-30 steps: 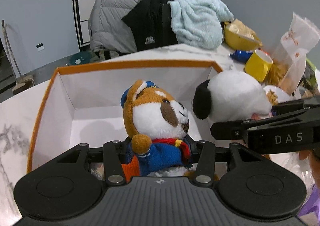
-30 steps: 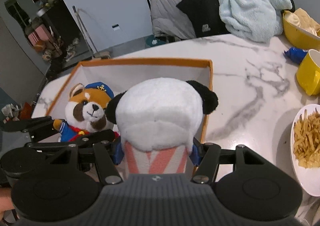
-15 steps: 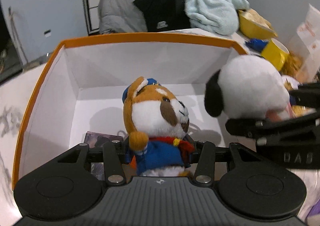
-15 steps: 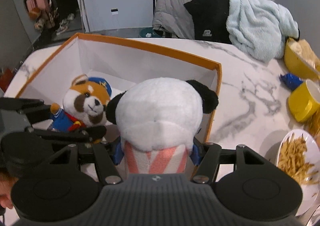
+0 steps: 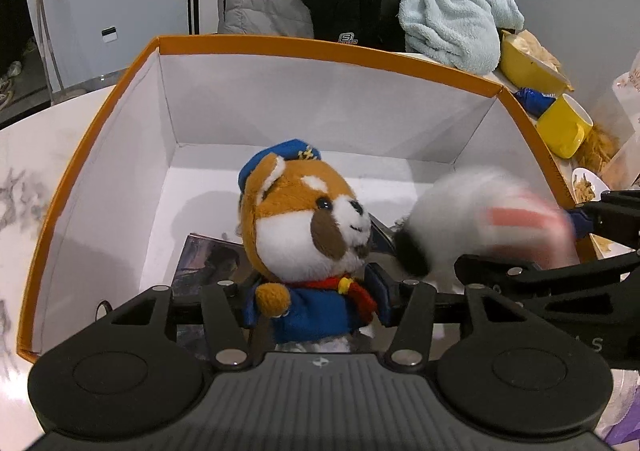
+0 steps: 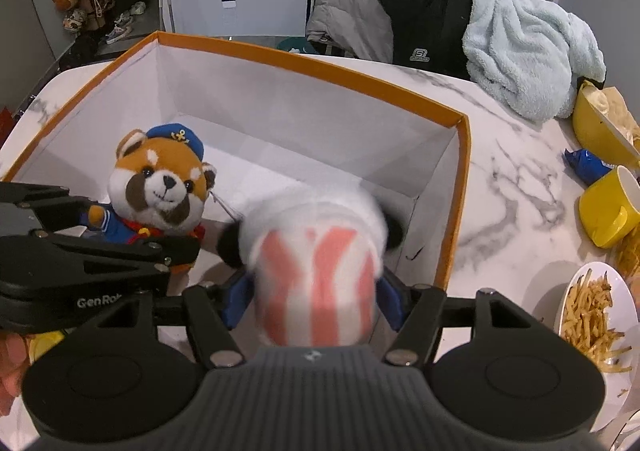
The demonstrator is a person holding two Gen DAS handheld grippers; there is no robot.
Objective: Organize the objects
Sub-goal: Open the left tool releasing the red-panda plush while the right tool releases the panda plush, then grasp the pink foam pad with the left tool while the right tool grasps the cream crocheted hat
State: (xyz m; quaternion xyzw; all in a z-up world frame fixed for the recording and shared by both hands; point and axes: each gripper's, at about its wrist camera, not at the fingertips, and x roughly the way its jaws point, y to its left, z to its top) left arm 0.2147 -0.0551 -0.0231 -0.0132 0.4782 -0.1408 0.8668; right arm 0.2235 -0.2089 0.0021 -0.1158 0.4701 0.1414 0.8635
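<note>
My left gripper [image 5: 316,301] is shut on a red panda plush [image 5: 308,235] in a blue sailor suit and cap, held over the inside of an orange-rimmed white box [image 5: 320,51]. It also shows in the right wrist view [image 6: 160,191]. My right gripper [image 6: 312,303] has spread its jaws, and the panda plush [image 6: 316,263] in pink-striped clothes tips forward between them, blurred by motion, over the box [image 6: 312,67]. It shows blurred in the left wrist view [image 5: 480,219], at the box's right side.
A dark flat item [image 5: 208,259] lies on the box floor. On the marble table [image 6: 508,187] to the right stand a yellow mug [image 6: 608,207], a yellow bowl [image 6: 600,131], a blue wrapper [image 6: 584,165] and a plate of fries [image 6: 592,311]. Jackets and a blue towel [image 6: 532,47] hang on chairs behind.
Both grippers moved forward over the box and lower. The right gripper's jaws opened and the panda plush tipped forward, falling into the box. The left gripper still grips the red panda.
</note>
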